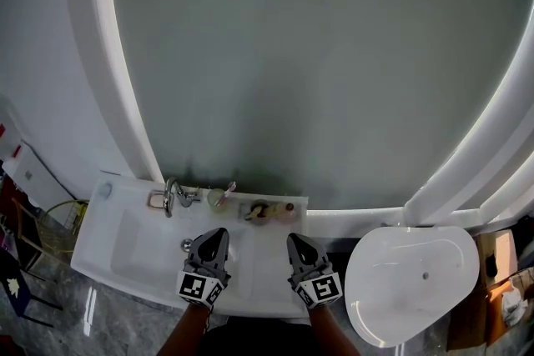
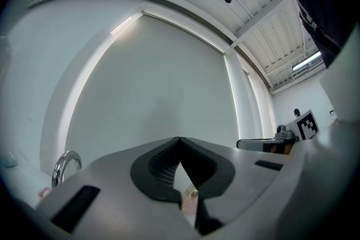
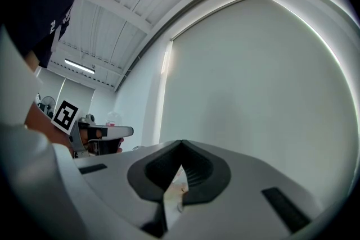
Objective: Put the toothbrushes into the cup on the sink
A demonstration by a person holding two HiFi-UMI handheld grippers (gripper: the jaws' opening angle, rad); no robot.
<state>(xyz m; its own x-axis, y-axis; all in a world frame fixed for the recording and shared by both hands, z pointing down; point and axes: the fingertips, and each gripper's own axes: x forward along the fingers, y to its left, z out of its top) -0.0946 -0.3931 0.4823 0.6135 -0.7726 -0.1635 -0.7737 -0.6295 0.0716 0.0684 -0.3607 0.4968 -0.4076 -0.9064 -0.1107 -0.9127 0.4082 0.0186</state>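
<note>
Both grippers are closed and hold nothing. The left gripper [image 1: 219, 234] and the right gripper [image 1: 294, 239] hover side by side over the front of the sink [image 1: 125, 250], pointing toward its back ledge. In each gripper view the jaws meet at the tips with nothing between them.

The cup [image 1: 217, 198] stands on that ledge straight ahead of the left gripper, just beyond its tips and right of the tap [image 1: 171, 196]. A thin pink stick, probably a toothbrush [image 1: 231, 187], leans out of it toward the right.

Farther right on the ledge lies a low brownish cluster [image 1: 265, 211], too small to make out; it may be the remaining toothbrushes. It lies ahead of the gap between the two grippers, somewhat nearer the right one. Its long axis runs along the ledge, across the line both grippers point.

I judge that the right gripper would reach forward and slightly left to pick from it, then carry the toothbrush left to the cup.
</note>
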